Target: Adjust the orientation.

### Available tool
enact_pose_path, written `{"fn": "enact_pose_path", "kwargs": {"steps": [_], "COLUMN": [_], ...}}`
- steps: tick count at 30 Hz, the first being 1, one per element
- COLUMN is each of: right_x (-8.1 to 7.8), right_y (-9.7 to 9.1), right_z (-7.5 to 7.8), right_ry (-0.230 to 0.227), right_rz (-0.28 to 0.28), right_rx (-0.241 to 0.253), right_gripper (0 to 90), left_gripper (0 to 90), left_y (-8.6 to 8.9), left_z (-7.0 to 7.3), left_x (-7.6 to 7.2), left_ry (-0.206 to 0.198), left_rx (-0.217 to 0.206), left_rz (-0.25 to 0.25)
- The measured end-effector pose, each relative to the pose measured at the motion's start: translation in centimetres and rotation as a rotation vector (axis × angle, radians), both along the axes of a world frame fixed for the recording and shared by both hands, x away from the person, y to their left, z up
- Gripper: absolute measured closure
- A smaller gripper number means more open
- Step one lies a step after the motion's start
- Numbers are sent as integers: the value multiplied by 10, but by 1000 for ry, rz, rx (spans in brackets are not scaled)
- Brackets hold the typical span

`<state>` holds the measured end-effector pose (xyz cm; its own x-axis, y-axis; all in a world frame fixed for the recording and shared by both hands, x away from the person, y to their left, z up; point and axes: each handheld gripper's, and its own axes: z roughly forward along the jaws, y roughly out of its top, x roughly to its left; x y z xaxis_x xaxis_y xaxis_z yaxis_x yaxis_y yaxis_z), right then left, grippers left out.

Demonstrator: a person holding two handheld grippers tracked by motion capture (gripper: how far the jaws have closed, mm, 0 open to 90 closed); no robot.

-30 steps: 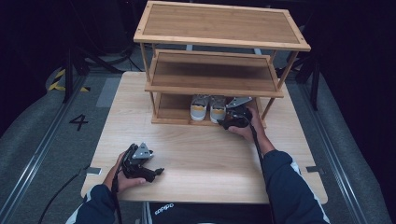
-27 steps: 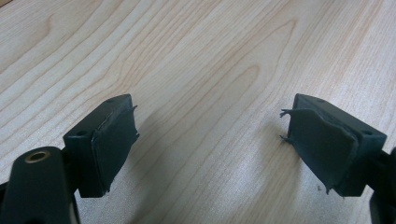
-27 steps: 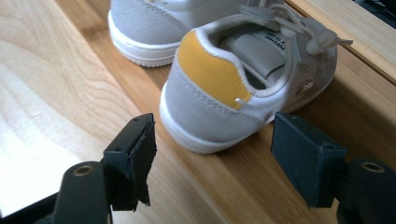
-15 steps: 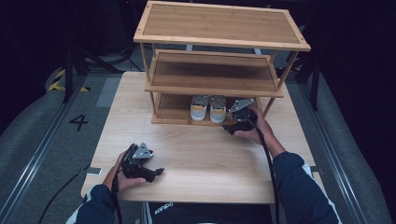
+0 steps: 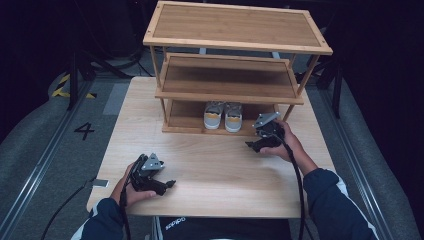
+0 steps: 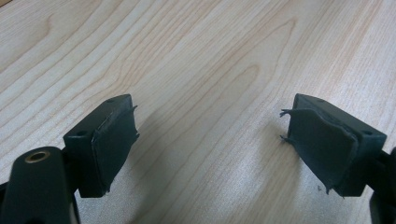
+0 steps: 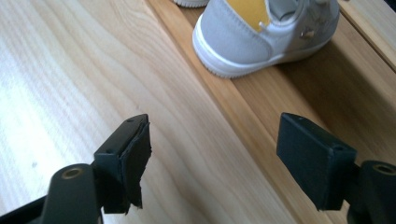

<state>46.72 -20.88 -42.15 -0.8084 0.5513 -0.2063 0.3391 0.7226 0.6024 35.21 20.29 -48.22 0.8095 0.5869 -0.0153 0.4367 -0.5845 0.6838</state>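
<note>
Right tool (image 5: 251, 145) sat on the surface (image 5: 215, 165) just in front of the shoe rack (image 5: 235, 75), at its right front corner, held in the right hand (image 5: 286, 145). Its jaws were spread and had just been opening, nothing between them; the right gripper view had them straddling the front edge of the rack's bottom shelf (image 7: 289, 107). The pair of grey-and-white shoes (image 5: 223, 115) stood side by side on that bottom shelf, heels toward the person, just left of the right tool and not touching it; the nearer shoe (image 7: 261, 32) showed a yellow lining. Left tool (image 5: 170, 184) rested well in front of the rack near the surface's near edge, in the left hand (image 5: 131, 187), jaws spread over bare wood, pinching nothing.
</note>
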Motion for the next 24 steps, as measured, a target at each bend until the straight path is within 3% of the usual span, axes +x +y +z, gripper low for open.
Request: {"fn": "enact_pose_path", "kwargs": {"steps": [10, 24], "right_x": [-18, -47], "right_y": [-17, -41], "right_z": [-2, -9], "right_ry": [-20, -34], "right_rz": [3, -3], "right_rx": [-34, -31], "right_gripper": [263, 264], "left_gripper": [157, 157], "left_y": [0, 0], "left_z": [0, 0], "left_x": [0, 0], "left_ry": [1, 0], "left_rx": [0, 0], "left_rz": [0, 2]}}
